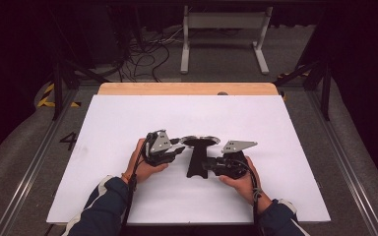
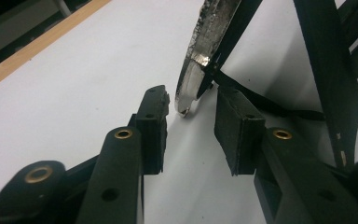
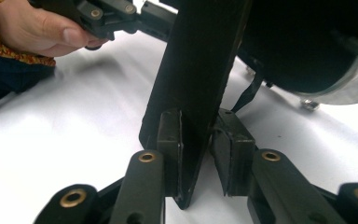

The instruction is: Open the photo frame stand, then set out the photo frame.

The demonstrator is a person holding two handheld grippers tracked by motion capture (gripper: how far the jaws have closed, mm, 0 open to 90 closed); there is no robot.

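A small black pan with a silver rim and a flat black handle sits at the middle of the white board. My right gripper comes in from the right and is shut on the handle, with both pads pressed against its sides. The pan's round black body and silver rim rise at the upper right of the right gripper view. My left gripper stands open at the pan's left edge. Just ahead of its open jaws is the silver rim, not touched by either pad.
The white board lies on a wooden tabletop, with wide bare areas around the pan. A thin black strap hangs off the pan. On the floor beyond the table are a white frame and loose cables.
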